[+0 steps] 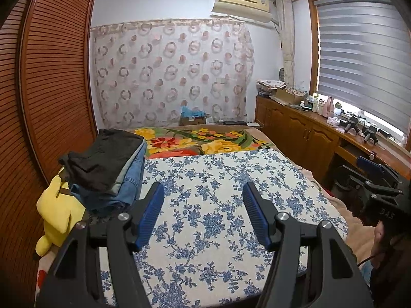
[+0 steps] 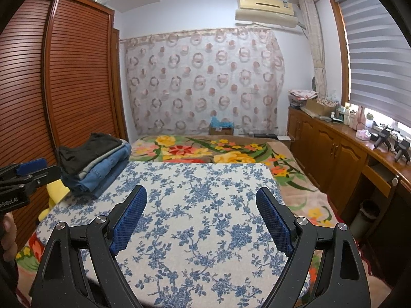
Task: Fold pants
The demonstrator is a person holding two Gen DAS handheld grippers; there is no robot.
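Pants [image 1: 108, 169] sit stacked at the far left corner of the blue-flowered board [image 1: 218, 205] on the bed: a black pair on top, grey and denim layers under it, all folded. The stack's left side overhangs the board edge, above a yellow plush toy [image 1: 57, 210] wedged between the board and the louvred wardrobe [image 1: 51, 89].

Your left tongs [image 1: 203, 213] hover over the near middle of the board, jaws partly apart, nothing between the blue pads [image 1: 151, 210]. Your right tongs [image 2: 200, 218] hang beside them, further toward the board's right edge, jaws wide, also empty. Each shows at the margin of the other's view: the right one at the left camera's right edge, the left one at the right camera's left edge, with your hand [image 2: 7, 236] just below it.

Open room: the board's whole middle, right side and near edge lie bare. Beyond the far edge the flowered blanket [image 1: 205, 141] runs to the curtained wall [image 1: 172, 71]. The right edge drops to a strip of blanket, then a narrow gap before the wooden cabinets [image 2: 331, 154] under the window. On the left it is tight: stack, plush, then the wardrobe close behind.
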